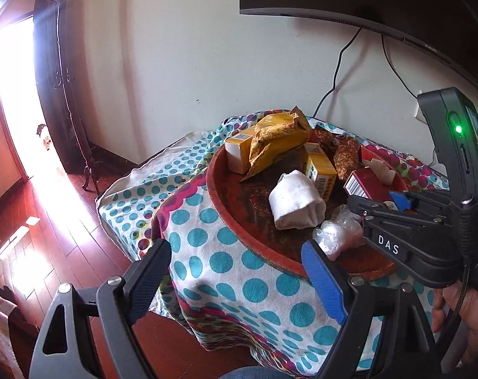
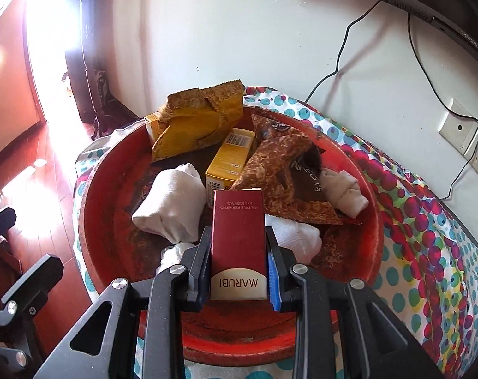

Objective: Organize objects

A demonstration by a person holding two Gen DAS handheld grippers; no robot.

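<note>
My right hand-held gripper [image 2: 237, 265] was clamped on the red box [image 2: 238, 237], held just above the red tray [image 2: 93, 195] to place it among the other things. My left hand-held gripper [image 1: 239, 281] waited apart, empty, near the counter [image 1: 207, 252].

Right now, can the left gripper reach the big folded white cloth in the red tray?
Probably yes. The left gripper is open and empty, and the big folded white cloth lies uncovered ahead of its fingers. Only the round red tray's rim stands between; the right gripper works farther right.
</note>
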